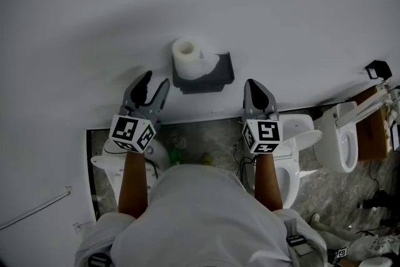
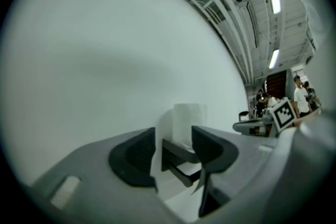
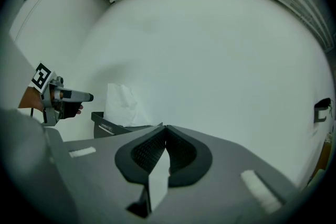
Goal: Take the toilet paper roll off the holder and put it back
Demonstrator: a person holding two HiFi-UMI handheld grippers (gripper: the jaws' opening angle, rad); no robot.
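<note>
Roll: the toilet paper roll [image 1: 185, 54] stands on the left end of the holder [image 1: 219, 75], a loose sheet draped beside it. This fits a roll awaiting removal or one already returned.
Holder: fixed to the wall [image 1: 287, 15].
Left gripper [image 1: 154, 85]: just short of the holder and aimed at the roll, with its fingers [image 2: 210, 147] partly apart and empty.
Right gripper [image 1: 259, 92]: right of the holder and clear of it, its fingers pressed together on nothing, apparently standing by.
</note>
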